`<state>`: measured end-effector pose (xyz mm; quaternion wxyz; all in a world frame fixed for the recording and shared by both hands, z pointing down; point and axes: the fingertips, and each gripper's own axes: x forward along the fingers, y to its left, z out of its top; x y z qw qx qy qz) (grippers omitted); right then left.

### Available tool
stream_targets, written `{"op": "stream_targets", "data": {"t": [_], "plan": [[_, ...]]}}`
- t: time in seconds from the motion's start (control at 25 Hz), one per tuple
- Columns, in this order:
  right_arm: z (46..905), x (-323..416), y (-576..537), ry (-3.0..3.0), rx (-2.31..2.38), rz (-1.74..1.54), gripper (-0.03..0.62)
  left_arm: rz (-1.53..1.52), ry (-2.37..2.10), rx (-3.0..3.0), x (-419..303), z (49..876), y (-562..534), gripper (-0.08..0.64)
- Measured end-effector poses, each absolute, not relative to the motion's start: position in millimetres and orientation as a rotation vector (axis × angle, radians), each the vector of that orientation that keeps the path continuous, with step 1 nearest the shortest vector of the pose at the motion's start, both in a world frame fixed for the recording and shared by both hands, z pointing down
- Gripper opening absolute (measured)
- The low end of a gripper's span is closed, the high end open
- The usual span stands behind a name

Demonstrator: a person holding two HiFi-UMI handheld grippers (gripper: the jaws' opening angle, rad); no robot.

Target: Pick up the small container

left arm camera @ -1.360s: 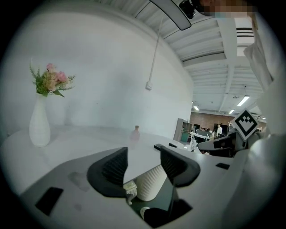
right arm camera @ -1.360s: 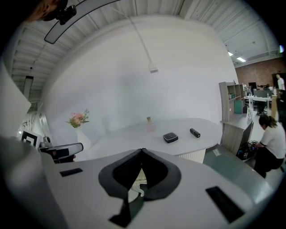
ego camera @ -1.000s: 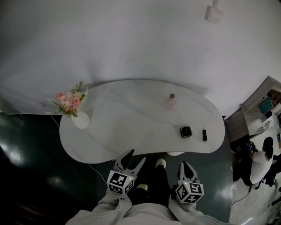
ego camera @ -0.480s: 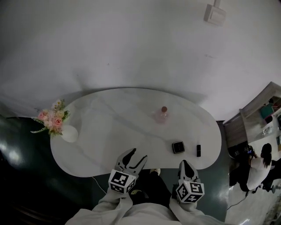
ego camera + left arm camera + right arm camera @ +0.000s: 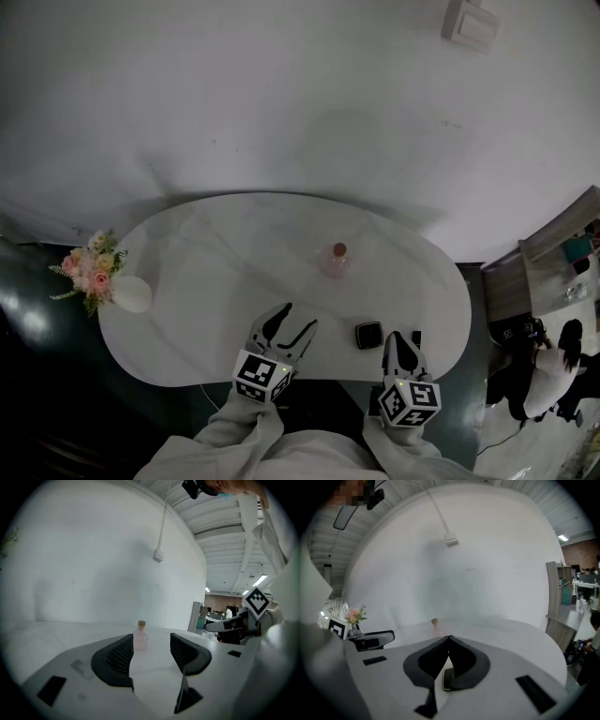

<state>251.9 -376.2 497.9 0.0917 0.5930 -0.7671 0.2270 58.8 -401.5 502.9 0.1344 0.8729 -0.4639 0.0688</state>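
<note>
Approach step: the left gripper (image 5: 292, 321) is spread open and aimed at the container (image 5: 335, 260), likely the pink bottle, standing mid-counter (image 5: 216, 272), well apart. The right gripper (image 5: 401, 337) is clenched, empty. Next: reach forward.

You've stepped in and brought both tongs forward. Your left tongs (image 5: 292, 324) now reach over the near edge of the desk (image 5: 225, 253), pointing toward the small pink bottle (image 5: 335, 260). Your right tongs (image 5: 401, 339) now sit just beside the square black case (image 5: 368, 335).
</note>
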Motion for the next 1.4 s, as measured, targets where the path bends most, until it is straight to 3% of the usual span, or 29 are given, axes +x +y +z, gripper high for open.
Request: {"op": "stream_targets", "data": {"t": [0.72,1.4], "plan": [[520,273,-462,-2.325,1.665,0.700,0.049,0.244,-1.398,2.528,100,521,-496,0.235],[548,277,-471,-2.274,1.644,0.779,0.049,0.297,-1.364,2.573,135,551,-566,0.236]]}}
